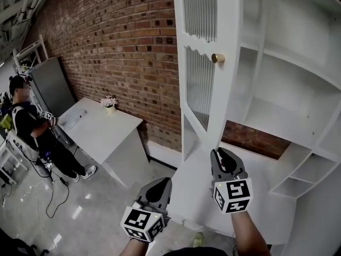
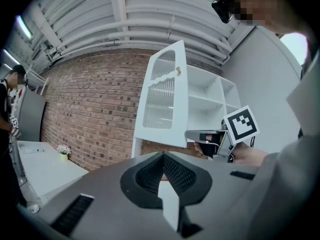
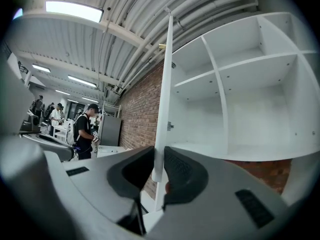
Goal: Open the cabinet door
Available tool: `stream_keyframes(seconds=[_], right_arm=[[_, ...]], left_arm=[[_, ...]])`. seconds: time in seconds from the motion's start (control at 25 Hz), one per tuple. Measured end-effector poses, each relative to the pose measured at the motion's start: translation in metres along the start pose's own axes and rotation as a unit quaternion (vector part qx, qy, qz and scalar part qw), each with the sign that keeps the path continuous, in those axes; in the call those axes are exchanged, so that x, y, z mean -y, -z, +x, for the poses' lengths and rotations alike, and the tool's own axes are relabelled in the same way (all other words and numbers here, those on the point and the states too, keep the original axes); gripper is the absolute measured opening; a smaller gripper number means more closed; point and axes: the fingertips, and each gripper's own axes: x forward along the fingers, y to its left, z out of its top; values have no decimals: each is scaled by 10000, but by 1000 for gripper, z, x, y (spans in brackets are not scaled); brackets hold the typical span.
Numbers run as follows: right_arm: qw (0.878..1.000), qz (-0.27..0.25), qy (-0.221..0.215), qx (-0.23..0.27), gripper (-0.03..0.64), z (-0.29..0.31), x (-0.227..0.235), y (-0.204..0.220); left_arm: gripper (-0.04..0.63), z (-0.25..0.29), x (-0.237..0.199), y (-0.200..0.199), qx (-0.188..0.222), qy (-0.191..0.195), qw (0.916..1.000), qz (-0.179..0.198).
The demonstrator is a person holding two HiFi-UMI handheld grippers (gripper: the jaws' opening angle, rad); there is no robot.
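The white cabinet (image 1: 287,79) stands with its ribbed-glass door (image 1: 205,63) swung wide, a brass knob (image 1: 217,58) on the door's free edge. My right gripper (image 1: 221,152) is at the door's lower free corner. In the right gripper view the door's thin edge (image 3: 165,84) runs down between the jaws of my right gripper (image 3: 159,156), and both pads lie against it. My left gripper (image 1: 161,182) hangs lower left, away from the door. Seen from its own view, the left gripper (image 2: 162,156) is shut on nothing. The door (image 2: 162,99) and the right gripper (image 2: 192,134) show beyond it.
Bare white shelves (image 3: 240,69) fill the cabinet, above a white counter (image 1: 202,196). A brick wall (image 1: 117,41) runs behind. To the left stand a white table (image 1: 101,135) with a small flower pot (image 1: 110,104) and a person (image 1: 29,129).
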Motion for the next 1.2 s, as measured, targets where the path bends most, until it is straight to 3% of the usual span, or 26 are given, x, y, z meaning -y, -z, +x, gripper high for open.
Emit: stream_keyframes(seconds=[0.52,1.2], right_arm=[[9962,-464,-734,30,51,16,-100,-12],[9910,-547,-1219,-10,41,52,-162,-16]], left_arm=[[6,-48,-29,-3,144,-229,9996,-85],[6,-77,-59,-5,267,-538,9981,-109]])
